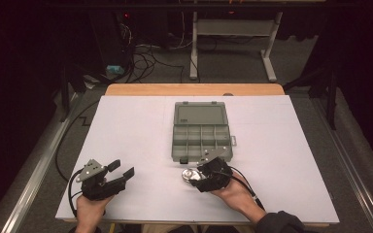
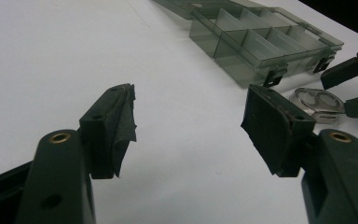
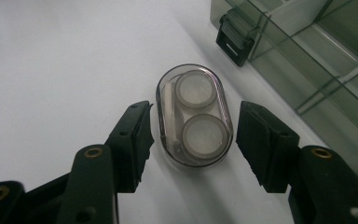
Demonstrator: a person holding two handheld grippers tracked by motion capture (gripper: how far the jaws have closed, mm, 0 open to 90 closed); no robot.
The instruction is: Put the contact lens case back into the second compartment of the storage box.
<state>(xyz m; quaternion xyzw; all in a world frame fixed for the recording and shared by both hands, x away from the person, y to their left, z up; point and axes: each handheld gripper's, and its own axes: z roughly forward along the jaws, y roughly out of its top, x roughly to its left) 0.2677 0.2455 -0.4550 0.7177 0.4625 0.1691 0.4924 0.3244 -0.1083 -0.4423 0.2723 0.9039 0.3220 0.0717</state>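
Note:
A small clear oval case [image 3: 193, 117] with two round white discs inside lies on the white table, just in front of a grey compartment box [image 1: 202, 135] whose lid is open. My right gripper [image 3: 193, 135] is open, with its two jaws on either side of the case and not touching it. In the high view the case [image 1: 190, 175] sits at the right gripper's [image 1: 197, 178] tips. My left gripper [image 1: 121, 168] rests open near the table's front left, with nothing between its pads [image 2: 121, 126]. From there the oval case [image 2: 316, 103] lies to the right.
The white table sheet [image 1: 126, 131] covers a wooden table. The compartment box [image 2: 261, 39] has black latches [image 3: 234, 34] on its near side, close to the case. A desk frame and cables stand on the floor beyond the far edge.

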